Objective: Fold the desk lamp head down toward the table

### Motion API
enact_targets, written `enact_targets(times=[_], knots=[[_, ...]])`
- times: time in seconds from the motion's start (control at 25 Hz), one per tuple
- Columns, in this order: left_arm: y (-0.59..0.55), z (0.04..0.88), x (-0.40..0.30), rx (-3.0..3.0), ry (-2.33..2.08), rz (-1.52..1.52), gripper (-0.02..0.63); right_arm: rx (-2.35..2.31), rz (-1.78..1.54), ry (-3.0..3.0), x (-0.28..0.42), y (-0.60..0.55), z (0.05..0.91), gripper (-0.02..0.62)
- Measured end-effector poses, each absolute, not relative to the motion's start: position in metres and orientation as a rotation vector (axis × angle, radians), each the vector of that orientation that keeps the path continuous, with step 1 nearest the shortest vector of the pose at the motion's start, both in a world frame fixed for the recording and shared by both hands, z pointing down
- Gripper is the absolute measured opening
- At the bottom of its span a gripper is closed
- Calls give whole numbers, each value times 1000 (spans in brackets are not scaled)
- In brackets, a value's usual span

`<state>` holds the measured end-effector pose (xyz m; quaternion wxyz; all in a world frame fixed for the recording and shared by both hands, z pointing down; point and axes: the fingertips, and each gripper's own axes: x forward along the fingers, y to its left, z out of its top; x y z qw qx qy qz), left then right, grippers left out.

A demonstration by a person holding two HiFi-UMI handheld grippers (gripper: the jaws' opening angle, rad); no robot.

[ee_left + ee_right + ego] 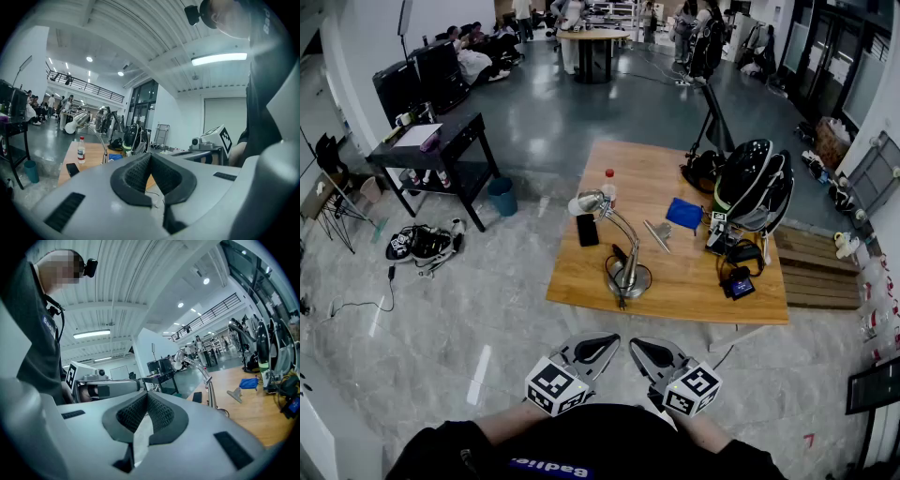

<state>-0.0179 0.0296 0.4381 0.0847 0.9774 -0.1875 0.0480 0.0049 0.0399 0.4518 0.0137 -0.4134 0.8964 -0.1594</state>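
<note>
Your desk lamp [628,270] stands upright near the front edge of the wooden desk [694,281], with a round chrome base, a curved neck and its head [591,201] raised toward the left. A black phone [587,229] lies just beside it, a red-capped bottle [608,185] stands behind the head, and a blue cloth [683,213] lies to the right. Your left tongs [609,342] and right tongs [637,345] are both clenched on nothing. They sit side by side over the floor, short of the desk and apart from the lamp.

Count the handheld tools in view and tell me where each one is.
2. The left tool and right tool sit side by side low in the head view, both shut and empty, short of the wooden table and its desk lamp. None seems hidden.
</note>
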Motion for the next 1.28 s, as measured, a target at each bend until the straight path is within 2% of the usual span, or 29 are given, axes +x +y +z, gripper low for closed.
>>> enact_targets(times=[0.64, 1.28], knots=[[26, 436, -15, 2958, -595, 178, 9, -1284, -461, 2788, 7, 34, 445, 6], [29, 427, 27, 3040, -803, 253, 9, -1199, -458, 2821, 57, 37, 452, 6]])
